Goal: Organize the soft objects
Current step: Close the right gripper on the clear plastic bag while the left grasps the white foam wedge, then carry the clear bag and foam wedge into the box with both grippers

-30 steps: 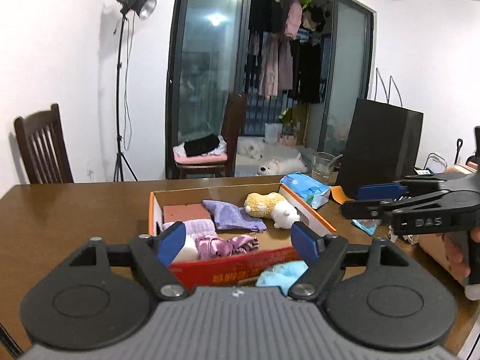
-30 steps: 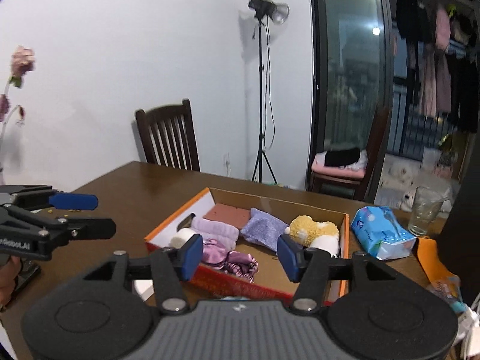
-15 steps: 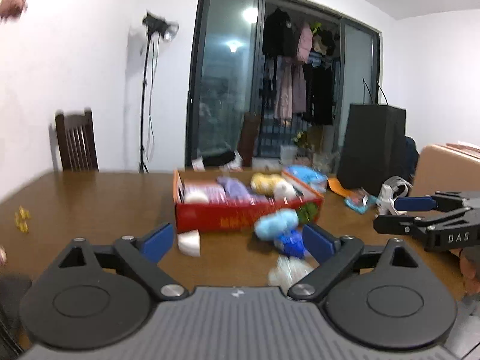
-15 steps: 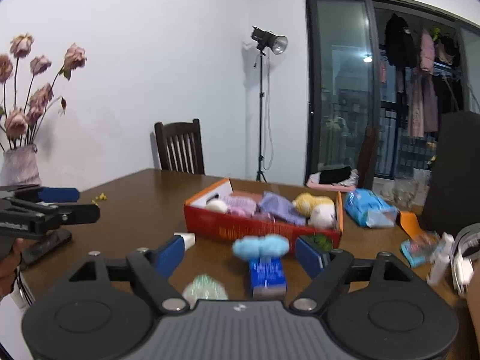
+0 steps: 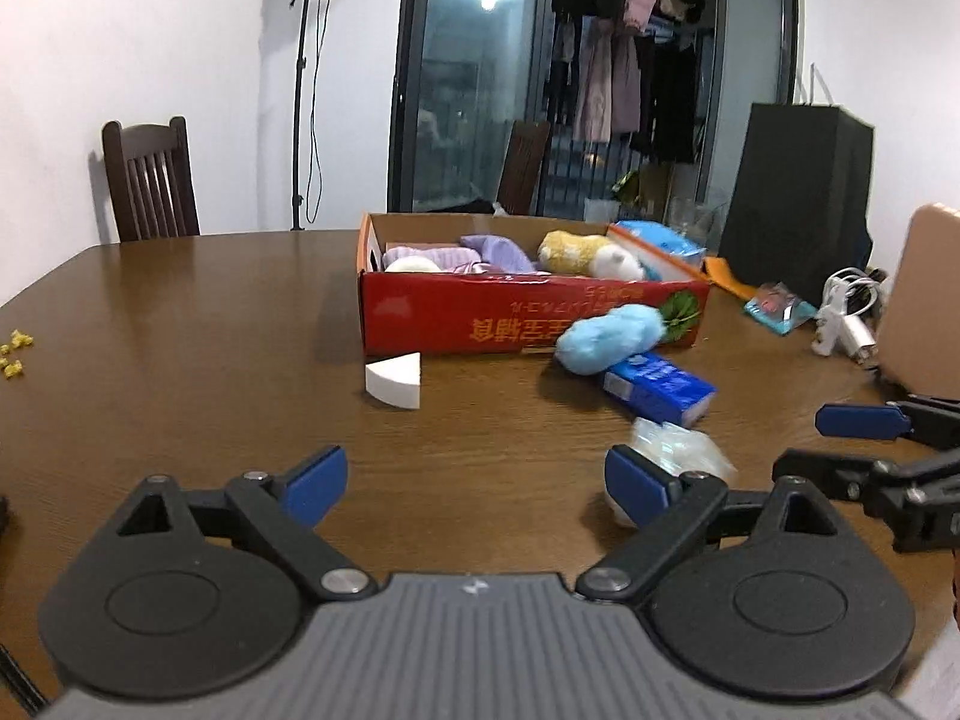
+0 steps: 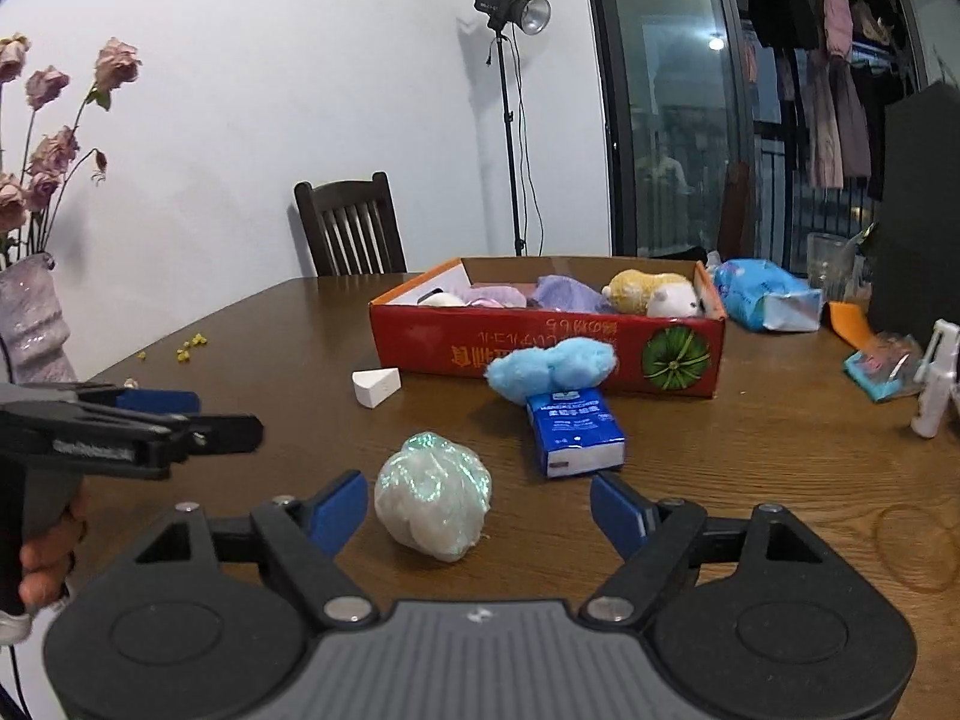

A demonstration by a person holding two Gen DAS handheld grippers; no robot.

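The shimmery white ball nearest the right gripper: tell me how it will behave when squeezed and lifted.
The shimmery ball looks crinkled and lumpy, so it probably squashes rather than resists. Its glossy, film-like surface may slip against the pads. Being roundish and resting free on the table, it could roll away if nudged off-centre. The right gripper stands open just short of it.

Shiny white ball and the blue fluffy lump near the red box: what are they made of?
The ball looks like crinkled plastic film or mesh: it has an iridescent greenish sheen and puckered folds. The blue lump looks like plush or fleece, with a matte, fuzzy surface and soft outline.
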